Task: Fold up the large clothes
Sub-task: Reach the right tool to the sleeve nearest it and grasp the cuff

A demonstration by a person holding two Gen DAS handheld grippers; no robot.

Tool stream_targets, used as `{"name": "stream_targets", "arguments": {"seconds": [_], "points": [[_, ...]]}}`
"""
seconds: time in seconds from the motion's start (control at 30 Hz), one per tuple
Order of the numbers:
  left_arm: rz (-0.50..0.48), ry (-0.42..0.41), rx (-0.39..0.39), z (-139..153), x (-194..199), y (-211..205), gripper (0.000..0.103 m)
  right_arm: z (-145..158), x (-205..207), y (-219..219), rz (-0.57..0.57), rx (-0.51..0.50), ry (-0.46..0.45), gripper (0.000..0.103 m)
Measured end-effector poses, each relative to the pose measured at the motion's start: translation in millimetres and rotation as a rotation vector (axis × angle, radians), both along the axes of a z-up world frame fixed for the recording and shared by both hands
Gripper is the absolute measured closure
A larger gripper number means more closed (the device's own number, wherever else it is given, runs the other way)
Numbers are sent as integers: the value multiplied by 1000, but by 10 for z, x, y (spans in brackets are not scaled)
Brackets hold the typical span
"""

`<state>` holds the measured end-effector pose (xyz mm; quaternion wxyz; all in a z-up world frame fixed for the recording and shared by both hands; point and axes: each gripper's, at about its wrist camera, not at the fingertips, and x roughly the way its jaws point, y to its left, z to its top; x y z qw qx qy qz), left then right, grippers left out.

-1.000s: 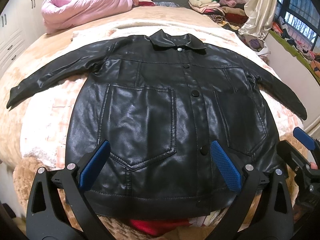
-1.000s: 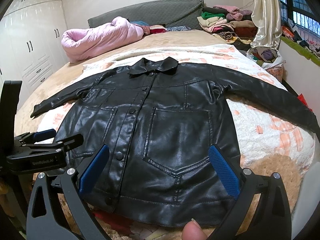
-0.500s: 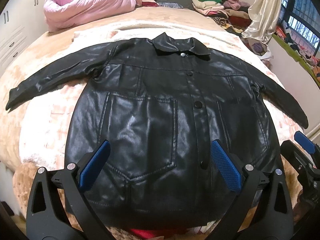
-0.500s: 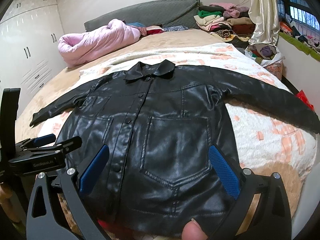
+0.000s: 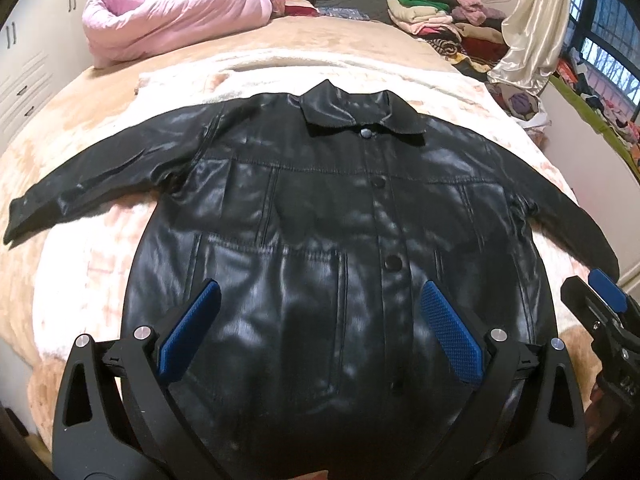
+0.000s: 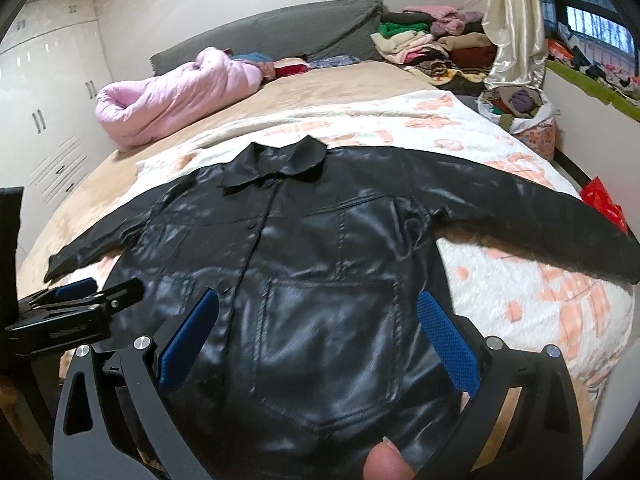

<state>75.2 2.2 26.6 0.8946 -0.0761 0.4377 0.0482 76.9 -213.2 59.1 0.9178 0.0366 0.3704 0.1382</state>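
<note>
A black leather jacket [image 5: 328,216] lies flat and buttoned on the bed, front up, collar away from me, both sleeves spread out to the sides. It also shows in the right wrist view [image 6: 320,264]. My left gripper [image 5: 320,328] is open and empty above the jacket's lower left pocket. My right gripper [image 6: 318,332] is open and empty above the lower right pocket. The left gripper also shows at the left edge of the right wrist view [image 6: 80,304]. The jacket's hem is hidden below both grippers.
A white and peach blanket [image 6: 520,288] lies under the jacket on a tan bedspread [image 5: 80,128]. A pink duvet [image 5: 172,36] is bunched at the head. Folded clothes [image 6: 432,48] are piled at the far right. White wardrobes [image 6: 48,120] stand left.
Both grippers have moved forward over the jacket's lower part, so the hem has slipped out of sight. Both stay open. The jacket has not moved.
</note>
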Motion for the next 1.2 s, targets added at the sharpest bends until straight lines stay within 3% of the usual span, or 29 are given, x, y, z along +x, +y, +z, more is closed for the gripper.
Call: {"name": "stream_targets", "arguments": {"seconds": [0.6, 0.87, 1.2], "points": [[-71, 42, -81, -128, 839, -280, 9, -226, 750, -930, -283, 35, 63, 4], [-120, 51, -88, -199, 1110, -500, 9, -515, 1051, -1753, -545, 155, 192, 4], [-162, 66, -72, -274, 1442, -744, 9, -725, 1133, -2682, -853, 329, 233, 4]]}}
